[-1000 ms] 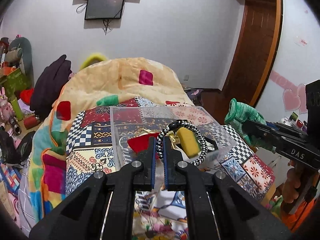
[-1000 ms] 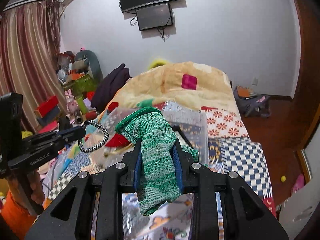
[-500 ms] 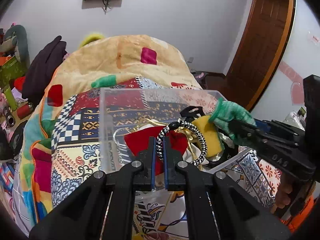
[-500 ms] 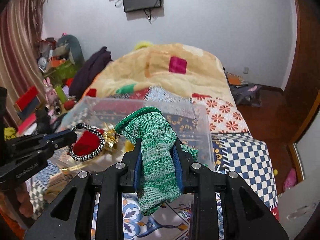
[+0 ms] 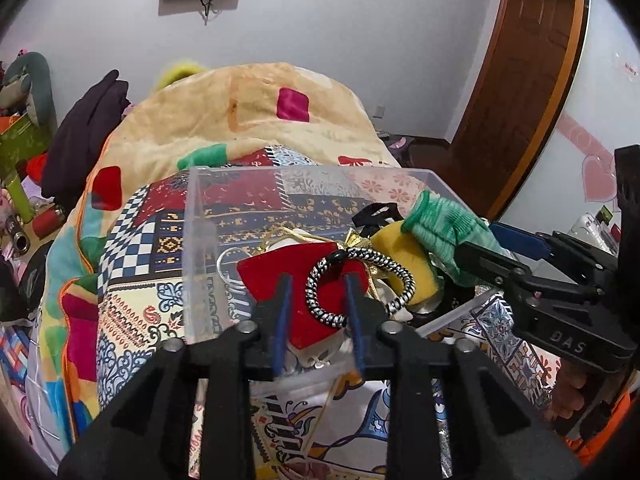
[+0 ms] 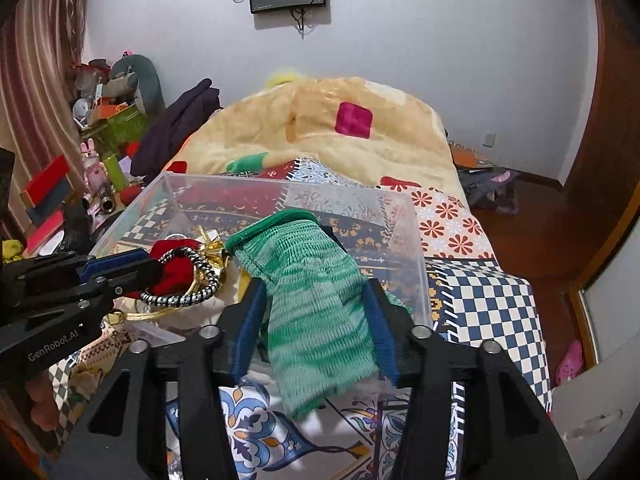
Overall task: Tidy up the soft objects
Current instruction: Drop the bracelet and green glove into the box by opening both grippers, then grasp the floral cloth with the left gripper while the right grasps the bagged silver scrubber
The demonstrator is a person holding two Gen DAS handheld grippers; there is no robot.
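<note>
Left gripper [image 5: 316, 294] spread, braided ring [image 5: 356, 286] loose between its fingers – stamped "GenRobot.AI"; right gripper [image 6: 316, 320], marked "DAS", spread around green sock [image 6: 316, 300] over clear box [image 6: 416, 248]

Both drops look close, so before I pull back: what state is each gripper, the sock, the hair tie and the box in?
Left gripper: open, fingers either side of the hair tie.
Right gripper: open, sock loose between its fingers.
Hair tie: unclamped, resting on the red pouch.
Sock: blurred, apparently slipping free over the box's near wall.
Box: no lid on, partly filled.
</note>
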